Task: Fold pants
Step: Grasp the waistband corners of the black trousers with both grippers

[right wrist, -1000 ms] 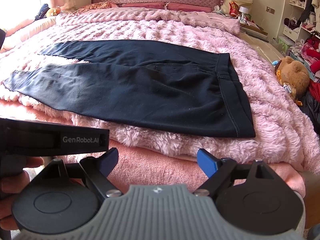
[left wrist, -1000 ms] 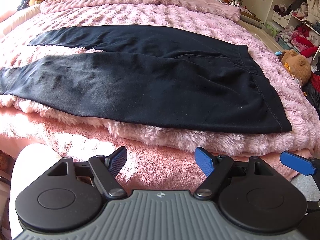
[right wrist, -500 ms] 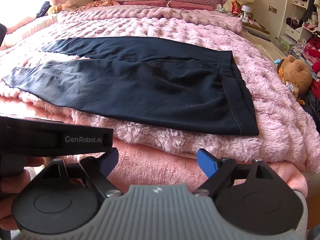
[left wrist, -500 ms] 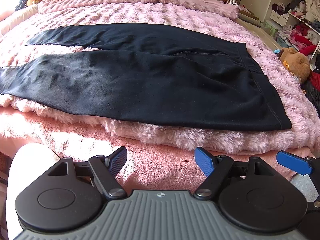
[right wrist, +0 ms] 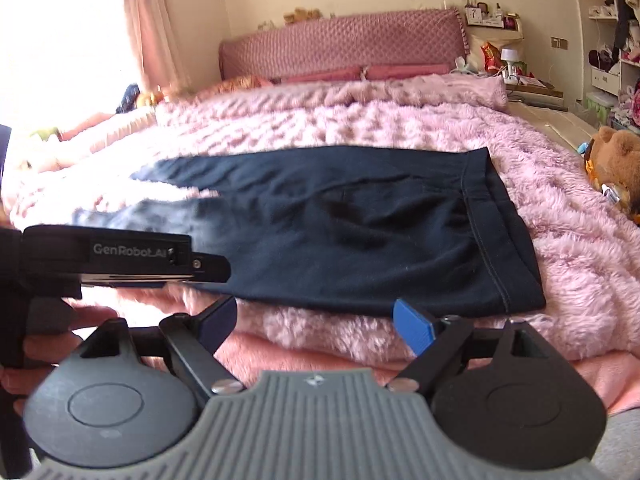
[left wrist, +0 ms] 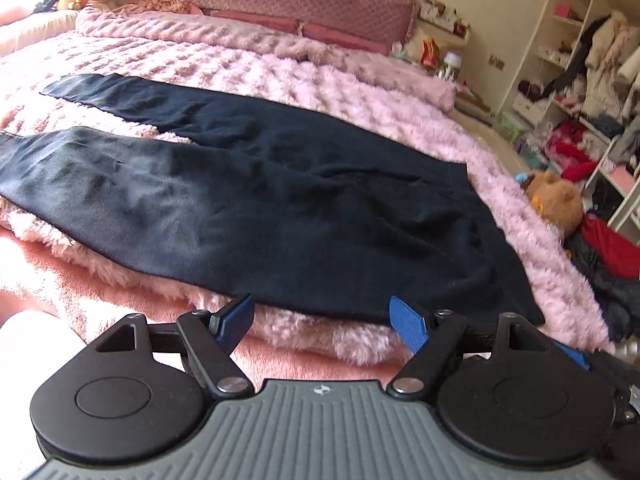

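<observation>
Black pants lie flat on a fluffy pink blanket, waistband to the right, both legs spread to the left. They also show in the right wrist view. My left gripper is open and empty, its blue fingertips just at the pants' near edge. My right gripper is open and empty, low at the near edge by the waistband. The left gripper's body shows at the left of the right wrist view.
A brown teddy bear and piled clothes lie beside the bed at right. A pink headboard and pillows are at the far end. Shelves with clutter stand at the right wall.
Both grippers have moved forward and lower toward the pants' near edge. Both stay open. The pants have not moved.
</observation>
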{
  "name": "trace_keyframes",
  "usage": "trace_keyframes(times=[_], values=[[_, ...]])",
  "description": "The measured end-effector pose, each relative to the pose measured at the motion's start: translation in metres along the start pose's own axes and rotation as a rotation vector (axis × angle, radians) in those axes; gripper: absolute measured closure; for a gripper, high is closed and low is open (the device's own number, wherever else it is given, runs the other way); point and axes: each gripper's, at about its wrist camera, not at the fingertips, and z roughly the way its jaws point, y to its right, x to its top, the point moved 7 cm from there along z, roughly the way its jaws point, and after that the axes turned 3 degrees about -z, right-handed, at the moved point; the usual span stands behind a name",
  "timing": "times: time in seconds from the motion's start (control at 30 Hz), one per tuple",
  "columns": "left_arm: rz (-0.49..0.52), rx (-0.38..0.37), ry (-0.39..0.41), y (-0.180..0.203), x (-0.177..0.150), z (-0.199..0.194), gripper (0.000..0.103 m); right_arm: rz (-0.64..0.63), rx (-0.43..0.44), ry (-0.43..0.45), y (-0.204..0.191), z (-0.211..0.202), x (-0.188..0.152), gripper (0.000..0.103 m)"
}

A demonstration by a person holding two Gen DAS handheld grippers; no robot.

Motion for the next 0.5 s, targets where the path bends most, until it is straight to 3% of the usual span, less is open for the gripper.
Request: trace_keyframes(times=[0.07,0.17,0.23,0.27,0.3,0.37,0.5], values=[[-0.099,-0.032,0.034,-0.018,0.007,0.001,0.013,0.112,0.04,0.013,0.022,0.0,0.002,0.021],[-0.313,-0.139,0.002,-0.053,0.011,0.011,0.013,0.332,0.07,0.035,0.064,0.005,-0.002,0.021],[-0.513,-0.192,-0.051,-0.078,0.009,0.022,0.013,0.456,0.061,0.009,0.091,0.013,-0.01,0.031],[-0.604,-0.227,-0.071,-0.087,0.006,0.026,0.013,0.527,0.059,-0.015,0.104,0.019,-0.015,0.044],[-0.699,-0.261,-0.086,-0.096,0.004,0.032,0.013,0.609,0.069,-0.037,0.118,0.027,-0.021,0.05],[-0.852,-0.267,-0.094,-0.117,-0.002,0.042,0.013,0.726,0.132,-0.061,0.132,0.04,-0.03,0.05],[-0.855,-0.196,-0.08,-0.133,-0.003,0.052,0.018,0.868,0.186,-0.059,0.151,0.058,-0.035,0.052]])
